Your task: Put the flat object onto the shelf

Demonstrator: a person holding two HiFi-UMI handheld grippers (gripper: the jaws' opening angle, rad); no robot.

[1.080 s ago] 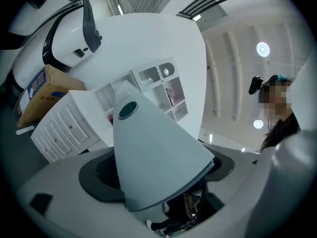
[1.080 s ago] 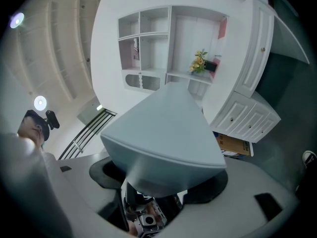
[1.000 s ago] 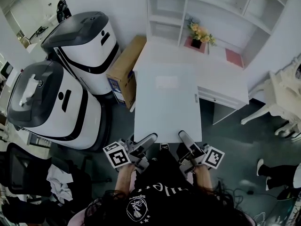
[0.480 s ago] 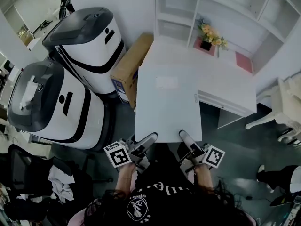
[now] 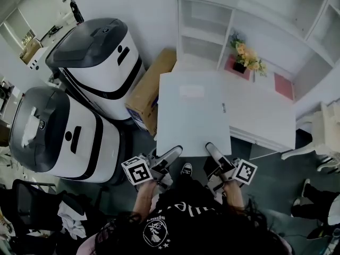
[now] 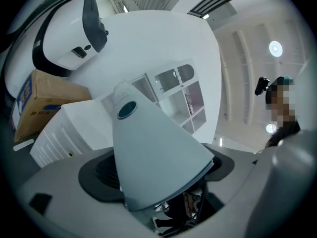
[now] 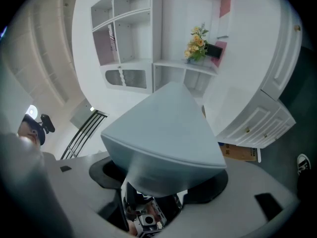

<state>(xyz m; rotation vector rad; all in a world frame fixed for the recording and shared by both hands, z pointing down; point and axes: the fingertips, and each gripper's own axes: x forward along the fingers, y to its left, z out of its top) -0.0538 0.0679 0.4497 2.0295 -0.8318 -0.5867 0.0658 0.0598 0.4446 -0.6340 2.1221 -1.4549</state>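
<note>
The left gripper (image 5: 171, 154) and right gripper (image 5: 211, 150) each clamped the near edge of the flat panel (image 5: 194, 116), held level partly over the surface (image 5: 263, 118), so the carry looked underway, next needing a lift forward onto the shelf (image 5: 204, 23).

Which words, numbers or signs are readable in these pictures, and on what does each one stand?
None reads clearly.
On the cardboard box: blue print, too small.
On the black shirt: white lettering, upside down, partly hidden, unreadable.
On the flat board: pale patch, no letters visible.
On the left gripper and right gripper: square markers only.
</note>
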